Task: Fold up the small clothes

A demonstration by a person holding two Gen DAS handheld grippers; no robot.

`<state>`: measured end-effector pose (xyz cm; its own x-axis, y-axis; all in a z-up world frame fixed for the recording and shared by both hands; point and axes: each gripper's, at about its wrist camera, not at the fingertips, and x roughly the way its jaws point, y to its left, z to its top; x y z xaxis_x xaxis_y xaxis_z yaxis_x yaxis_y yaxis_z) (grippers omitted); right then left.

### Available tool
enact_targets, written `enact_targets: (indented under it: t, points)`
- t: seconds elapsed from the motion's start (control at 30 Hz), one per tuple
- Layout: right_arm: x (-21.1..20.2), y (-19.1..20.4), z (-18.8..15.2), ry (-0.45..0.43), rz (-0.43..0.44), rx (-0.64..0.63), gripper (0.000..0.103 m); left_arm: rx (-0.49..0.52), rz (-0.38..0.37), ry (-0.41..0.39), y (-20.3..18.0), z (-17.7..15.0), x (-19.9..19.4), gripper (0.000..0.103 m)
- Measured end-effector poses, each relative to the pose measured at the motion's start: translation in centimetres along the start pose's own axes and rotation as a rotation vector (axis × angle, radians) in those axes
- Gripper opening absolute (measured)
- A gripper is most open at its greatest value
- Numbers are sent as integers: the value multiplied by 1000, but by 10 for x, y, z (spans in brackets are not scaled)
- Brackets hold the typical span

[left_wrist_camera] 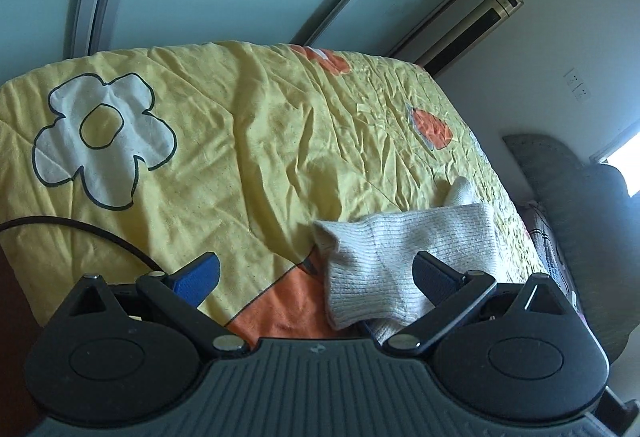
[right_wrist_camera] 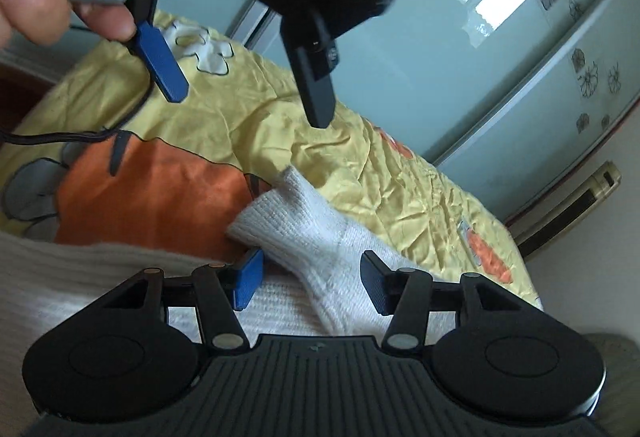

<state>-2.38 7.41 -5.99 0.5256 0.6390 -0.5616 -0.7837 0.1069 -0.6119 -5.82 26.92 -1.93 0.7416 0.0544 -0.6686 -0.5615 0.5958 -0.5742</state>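
White knit garment (right_wrist_camera: 316, 237) lay on the bed's yellow quilt (left_wrist_camera: 240, 125).
Both hand-held grippers stood open: the right hand-held gripper (right_wrist_camera: 311, 283) straddled a knit fold without pressing, while the left hand-held gripper (left_wrist_camera: 316, 277) hovered empty above.

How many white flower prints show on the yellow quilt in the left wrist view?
1: a white flower at the upper left of the quilt; others may lie outside the frame.

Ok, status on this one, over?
Left gripper open, empty. Right gripper open astride white knit garment, not clamped. Garment on yellow quilt. Nothing in the way.
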Motion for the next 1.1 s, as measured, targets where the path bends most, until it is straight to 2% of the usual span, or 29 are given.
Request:
enact_targets:
  t: [0.1, 0.13, 0.17, 0.27, 0.33, 0.43, 0.53, 0.63, 0.7, 0.9, 1.0, 1.1]
  points:
    - [14, 7, 1, -4, -53, -38, 54, 1, -16, 12, -2, 0, 2, 103]
    - [17, 8, 2, -6, -60, -34, 42, 3, -14, 14, -2, 0, 5, 103]
    - [17, 9, 2, -11, -67, -32, 17, 0, -11, 15, -2, 0, 6, 103]
    - [16, 16, -2, -39, -115, -69, 7, -28, -15, 16, 1, -1, 7, 103]
    - [12, 9, -5, -62, -92, -2, 7, -23, -5, 3, -1, -1, 7, 103]
    - [3, -32, -10, -105, -66, 232, 7, 22, 10, -13, -12, -1, 7, 103]
    - [-13, -88, -25, -147, -80, 512, 7, 76, -14, 12, -29, -3, 13, 103]
    - [-30, -137, -53, -175, -91, 785, 7, 148, -35, 49, -50, -12, 23, 103]
    - [-40, -157, -76, -182, -116, 911, 7, 209, -40, 71, -65, -21, 29, 103]
    - [-72, -188, -160, -214, -173, 1274, 8, 367, -57, 113, -102, -49, 39, 103]
    - [-79, -194, -214, -212, -203, 1497, 8, 413, -62, 132, -114, -60, 43, 103]
    - [-82, -189, -256, -186, -278, 1668, 9, 439, -70, 152, -124, -67, 51, 103]
